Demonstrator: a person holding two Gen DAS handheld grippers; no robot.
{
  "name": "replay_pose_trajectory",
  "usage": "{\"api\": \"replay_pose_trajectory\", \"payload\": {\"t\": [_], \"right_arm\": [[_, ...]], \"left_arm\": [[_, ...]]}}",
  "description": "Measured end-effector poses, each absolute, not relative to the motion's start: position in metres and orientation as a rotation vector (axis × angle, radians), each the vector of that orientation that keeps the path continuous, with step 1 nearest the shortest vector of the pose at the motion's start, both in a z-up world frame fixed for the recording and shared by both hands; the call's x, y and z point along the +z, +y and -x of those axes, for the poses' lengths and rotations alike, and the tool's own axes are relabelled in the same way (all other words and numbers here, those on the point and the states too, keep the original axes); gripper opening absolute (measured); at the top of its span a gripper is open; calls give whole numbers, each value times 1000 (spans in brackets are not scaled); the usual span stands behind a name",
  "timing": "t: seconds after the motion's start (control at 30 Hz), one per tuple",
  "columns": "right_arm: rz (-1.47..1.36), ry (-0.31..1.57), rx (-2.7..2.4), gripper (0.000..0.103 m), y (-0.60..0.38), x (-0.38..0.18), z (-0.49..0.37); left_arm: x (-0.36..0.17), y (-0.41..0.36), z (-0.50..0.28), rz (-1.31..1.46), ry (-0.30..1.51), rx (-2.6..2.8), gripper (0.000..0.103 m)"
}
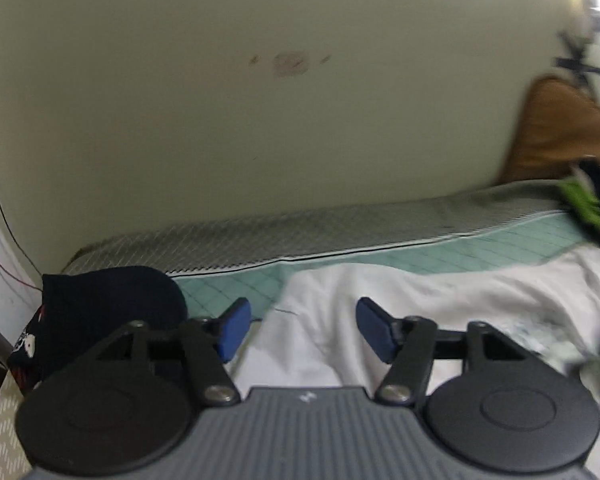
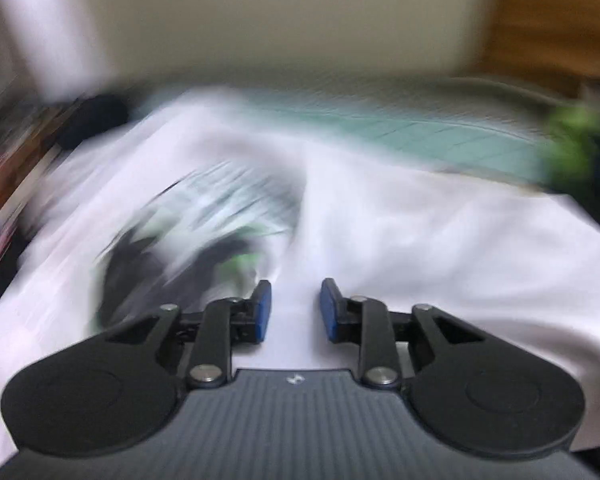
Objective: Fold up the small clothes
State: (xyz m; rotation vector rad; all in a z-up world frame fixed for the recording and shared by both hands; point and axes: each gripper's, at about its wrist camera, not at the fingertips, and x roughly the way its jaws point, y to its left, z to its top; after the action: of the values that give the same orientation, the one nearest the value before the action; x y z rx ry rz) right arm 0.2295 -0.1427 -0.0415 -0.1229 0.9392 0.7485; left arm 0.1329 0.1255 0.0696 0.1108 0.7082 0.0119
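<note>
Both grippers point down over a white garment spread on a bed. Seen from its own camera, the left gripper (image 1: 302,330) stands with its blue pads (image 1: 233,330) wide apart and nothing between them; it hangs above the near left edge of the white T-shirt (image 1: 420,300), where the cloth meets the teal gridded mattress cover (image 1: 228,290); the pads do not press on the fabric. The right gripper (image 2: 295,307) has its pads closer together, yet a clear gap shows between them with only flat white cloth seen through it; they pinch no fold, so it counts as parted and empty. The right wrist view is heavily smeared, so fine detail there cannot be told.

The T-shirt lies crumpled rather than flat, with soft ridges across it; a dark print with green and pale streaks (image 2: 204,232) shows on its upper face, just left of the right gripper; a corner of the same print shows at the right edge of the left wrist view.

A dark navy garment (image 1: 100,312) sits bunched at the left end of the bed, just beside the left gripper and apart from the T-shirt; a black and bright green piece of clothing (image 1: 588,204) lies at the far right end, near a brown cushion (image 1: 556,136) leaning on the pale wall (image 1: 260,120); a grey patterned strip of mattress (image 1: 300,228) runs along the wall behind the teal cover.
</note>
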Motion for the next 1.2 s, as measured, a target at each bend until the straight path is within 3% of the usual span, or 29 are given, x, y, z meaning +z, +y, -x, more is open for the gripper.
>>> {"api": "replay_pose_trajectory", "payload": {"t": [0.03, 0.07, 0.1, 0.27, 0.33, 0.37, 0.43, 0.5, 0.57, 0.87, 1.07, 1.2], "right_arm": [[151, 932, 774, 23, -140, -37, -229], [156, 915, 783, 23, -141, -30, -231], [137, 887, 774, 23, -145, -23, -238], [108, 738, 543, 27, -164, -3, -293], [189, 732, 507, 27, -156, -12, -314], [232, 736, 498, 27, -152, -19, -321], [300, 745, 506, 27, -146, -32, -335], [326, 760, 547, 34, -146, -43, -347], [386, 757, 587, 38, -143, -46, -339], [581, 661, 696, 38, -132, -63, -303], [640, 662, 709, 45, -120, -56, -312], [602, 695, 722, 41, -121, -54, -328]], "left_arm": [[65, 128, -146, -117, 721, 14, 76], [59, 129, -157, -123, 733, 15, 93], [54, 131, -167, -124, 739, 16, 98], [31, 136, -200, -36, 810, -23, 97], [23, 135, -208, -27, 828, -28, 91], [20, 133, -211, -26, 840, -36, 83], [13, 128, -210, -26, 866, -60, 61], [4, 121, -211, -43, 887, -87, 29], [1, 115, -204, -65, 883, -110, 11], [37, 100, -100, -134, 712, -238, 7], [36, 96, -48, -140, 696, -228, 6], [30, 95, -31, -158, 679, -200, 4]]}}
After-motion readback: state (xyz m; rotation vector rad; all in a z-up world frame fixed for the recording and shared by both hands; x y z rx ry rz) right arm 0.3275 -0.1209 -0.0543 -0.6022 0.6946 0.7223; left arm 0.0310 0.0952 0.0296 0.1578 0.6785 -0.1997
